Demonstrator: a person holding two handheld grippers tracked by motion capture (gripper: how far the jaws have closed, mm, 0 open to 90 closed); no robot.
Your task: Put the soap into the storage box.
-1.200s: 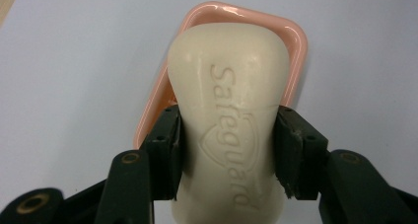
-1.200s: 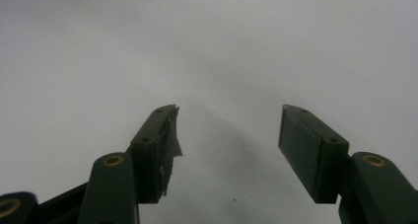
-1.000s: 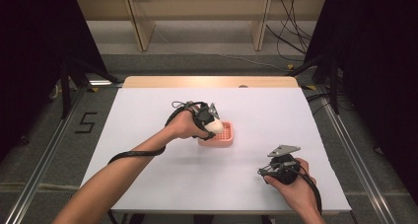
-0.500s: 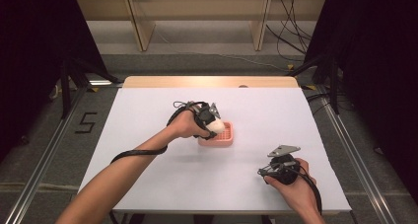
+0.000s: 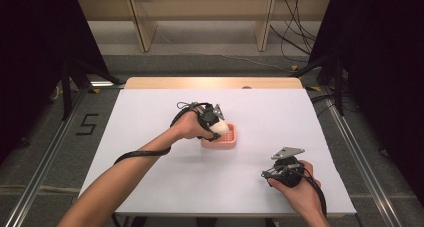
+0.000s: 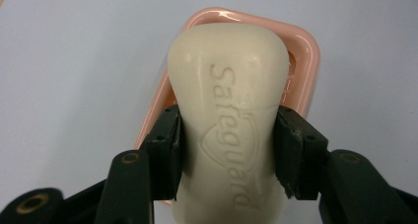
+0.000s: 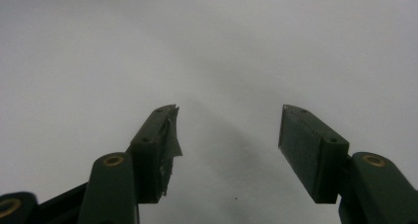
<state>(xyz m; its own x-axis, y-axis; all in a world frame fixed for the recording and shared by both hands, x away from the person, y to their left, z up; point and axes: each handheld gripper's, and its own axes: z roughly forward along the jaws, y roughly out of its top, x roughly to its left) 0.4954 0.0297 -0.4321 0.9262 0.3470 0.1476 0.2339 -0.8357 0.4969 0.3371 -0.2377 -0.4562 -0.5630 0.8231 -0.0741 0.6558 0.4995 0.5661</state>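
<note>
A cream bar of soap (image 6: 229,115) stamped "Safeguard" sits between the pads of my left gripper (image 6: 227,150), which is shut on its sides. Right under the bar lies a pink soap dish (image 6: 303,56); whether the soap touches it I cannot tell. From the high view the left gripper (image 5: 216,127) holds the soap (image 5: 220,129) over the left part of the pink dish (image 5: 227,139), near the table's middle. My right gripper (image 5: 270,174) rests low at the front right, and in the right gripper view its jaws (image 7: 227,135) stand open over bare white table with nothing between them.
The white table top (image 5: 150,112) has a wooden strip (image 5: 210,83) along its far edge. Metal rails (image 5: 45,157) run along both sides on the floor, and cables (image 5: 295,42) lie beyond the far right corner.
</note>
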